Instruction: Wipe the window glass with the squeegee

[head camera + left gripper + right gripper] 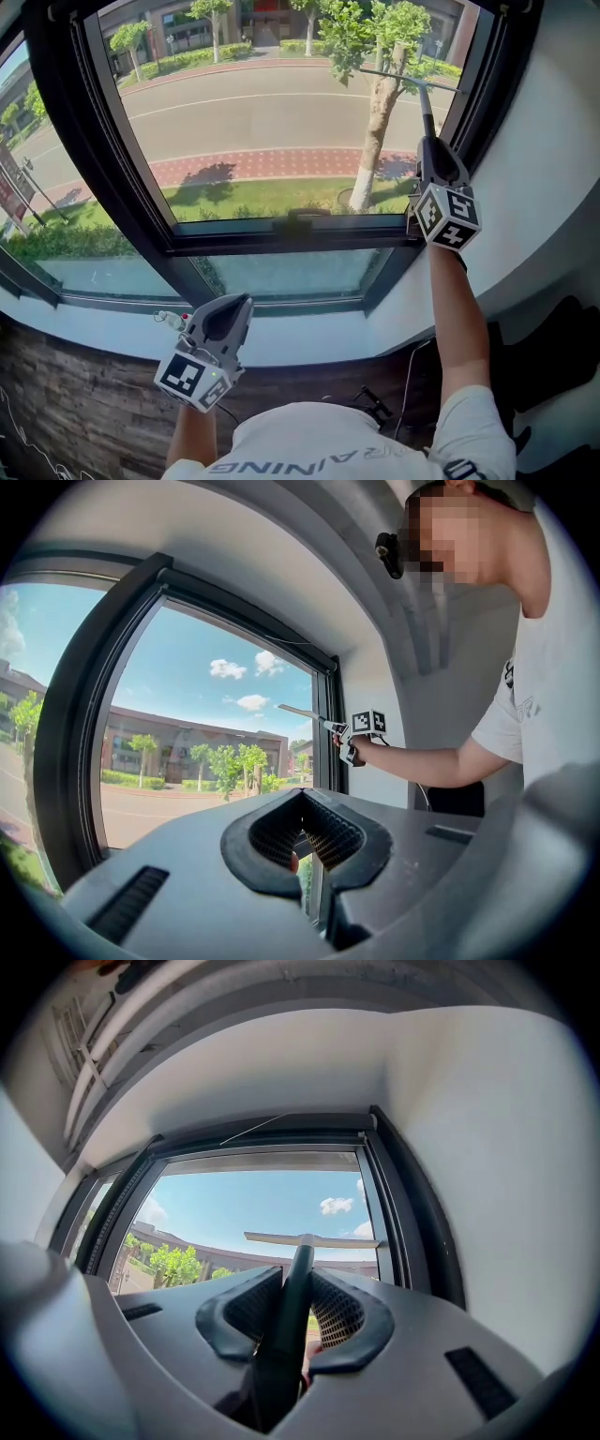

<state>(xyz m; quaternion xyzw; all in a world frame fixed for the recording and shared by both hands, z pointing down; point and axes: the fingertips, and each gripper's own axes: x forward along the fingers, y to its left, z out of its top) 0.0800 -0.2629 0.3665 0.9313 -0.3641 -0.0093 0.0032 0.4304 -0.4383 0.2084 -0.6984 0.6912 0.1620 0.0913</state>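
The squeegee (424,101) is held up against the right part of the window glass (253,122), its blade (410,80) lying across the pane near the right frame. My right gripper (433,157) is shut on its dark handle (289,1326), and the pale blade (309,1239) shows level beyond the jaws. The left gripper view shows the squeegee (302,711) and right gripper (349,738) from the side. My left gripper (232,314) hangs low over the white sill (309,339), shut, with nothing in it (302,808).
A dark window frame (94,141) surrounds the pane, with a lower fixed pane (281,272) beneath. A white wall (553,131) adjoins the frame on the right. A small red-and-white item (171,319) lies on the sill by my left gripper. Cables (384,403) lie on the floor.
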